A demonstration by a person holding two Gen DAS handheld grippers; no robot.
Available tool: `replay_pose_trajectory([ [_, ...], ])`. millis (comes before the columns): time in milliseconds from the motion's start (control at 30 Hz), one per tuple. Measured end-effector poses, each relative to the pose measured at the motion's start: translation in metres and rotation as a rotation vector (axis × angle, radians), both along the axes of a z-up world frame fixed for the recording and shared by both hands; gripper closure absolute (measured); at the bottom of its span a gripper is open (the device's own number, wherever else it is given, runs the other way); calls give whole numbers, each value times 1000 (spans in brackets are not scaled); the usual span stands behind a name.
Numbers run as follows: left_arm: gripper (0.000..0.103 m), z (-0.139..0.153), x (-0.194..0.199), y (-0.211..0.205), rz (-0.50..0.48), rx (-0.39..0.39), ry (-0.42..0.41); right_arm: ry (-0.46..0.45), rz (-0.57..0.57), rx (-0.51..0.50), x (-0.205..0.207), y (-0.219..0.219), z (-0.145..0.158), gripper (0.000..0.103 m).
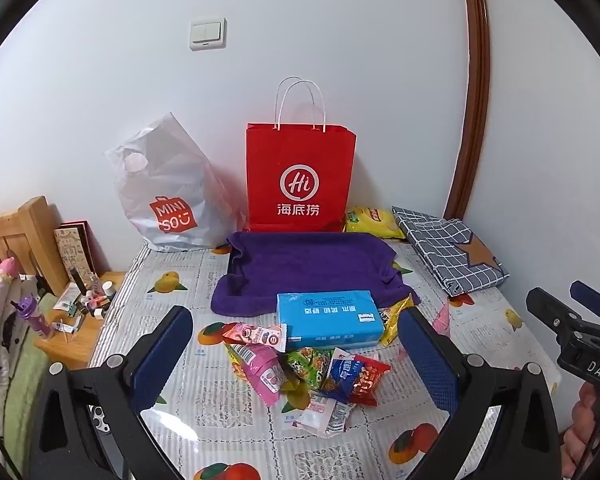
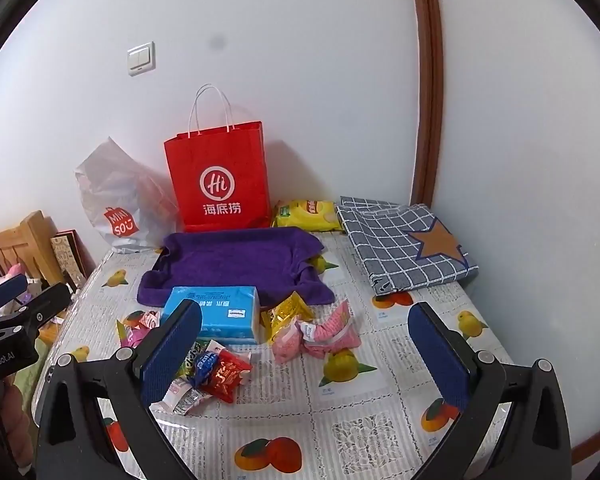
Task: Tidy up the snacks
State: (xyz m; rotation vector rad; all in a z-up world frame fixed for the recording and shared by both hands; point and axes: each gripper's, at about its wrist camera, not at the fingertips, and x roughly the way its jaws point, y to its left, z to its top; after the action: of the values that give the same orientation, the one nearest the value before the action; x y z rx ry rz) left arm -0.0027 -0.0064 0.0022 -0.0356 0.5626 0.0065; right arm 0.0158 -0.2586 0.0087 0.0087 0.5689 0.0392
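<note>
Fruit-print table, crumpled colourful snack packets

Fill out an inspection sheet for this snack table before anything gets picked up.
Surface: table under a fruit-print plastic cloth, pushed against a white wall.
Job's things: loose heap of small snack packets; pink packets apart on the right; yellow crisp bag at the back; purple towel-lined tray, nothing in it.
Clutter: blue tissue pack beside the heap; red paper carrier bag; grey plastic shopping bag; folded checked cloth with a star.
Grippers: left gripper and right gripper both open, holding nothing, above the table.
Cables: nothing seen.
Surroundings: wooden bedside stand with small bottles, wall switch, brown door frame.
</note>
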Motion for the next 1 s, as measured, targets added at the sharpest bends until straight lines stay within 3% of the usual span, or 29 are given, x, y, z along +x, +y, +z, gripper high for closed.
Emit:
replay_pose_trajectory([
  [1000, 0, 1, -4, 7, 17, -9, -8, -3, 4, 6, -1, 4, 0, 1],
])
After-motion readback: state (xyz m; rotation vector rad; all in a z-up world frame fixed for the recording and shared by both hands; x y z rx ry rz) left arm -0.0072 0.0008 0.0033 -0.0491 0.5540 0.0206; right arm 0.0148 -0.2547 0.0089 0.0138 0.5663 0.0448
